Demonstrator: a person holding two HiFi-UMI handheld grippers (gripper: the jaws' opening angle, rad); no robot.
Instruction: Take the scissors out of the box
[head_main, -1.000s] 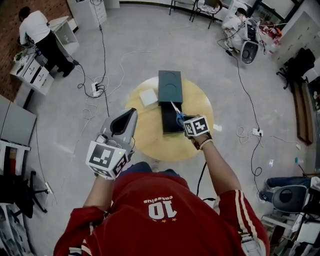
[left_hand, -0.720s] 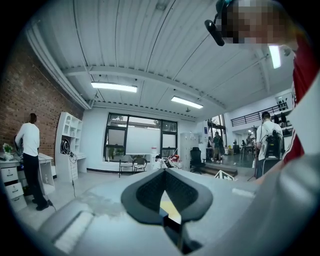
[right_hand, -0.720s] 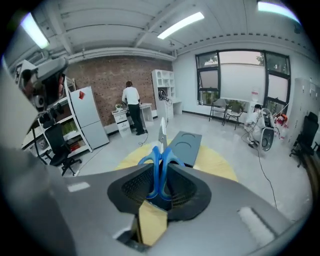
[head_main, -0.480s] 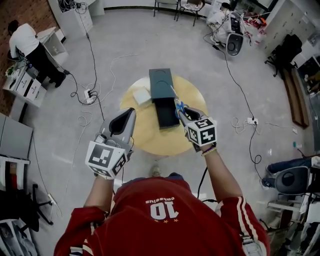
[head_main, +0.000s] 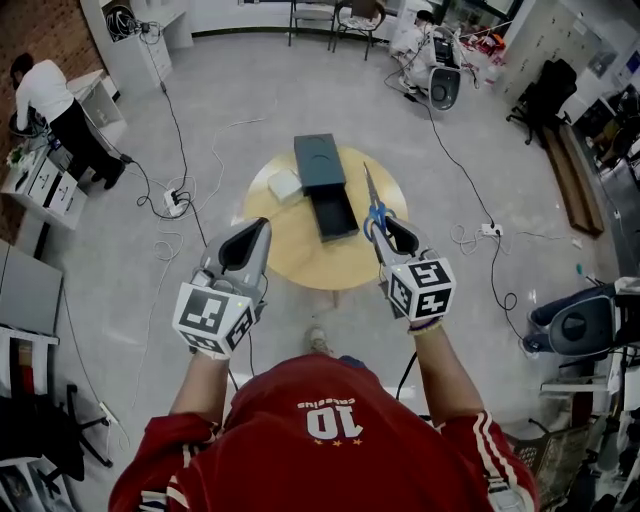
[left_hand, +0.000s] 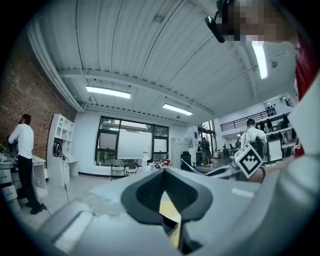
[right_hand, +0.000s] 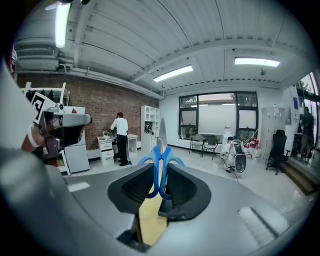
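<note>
The scissors have blue handles and a long steel blade that points away from me. My right gripper is shut on the handles and holds them in the air above the right edge of the round table. In the right gripper view the blue handles sit between the dark pads with the blade standing up. The dark box lies open on the table, its lid beyond it. My left gripper hovers at the table's near left edge, jaws closed together on nothing.
The box rests on a round yellow table, and a small white box lies left of the lid. Cables trail over the grey floor around it. A person stands at desks far left; chairs and gear line the far side.
My right gripper has risen with the scissors, out of the box and back toward me, and the blade now points away. The left gripper has shifted only slightly.
</note>
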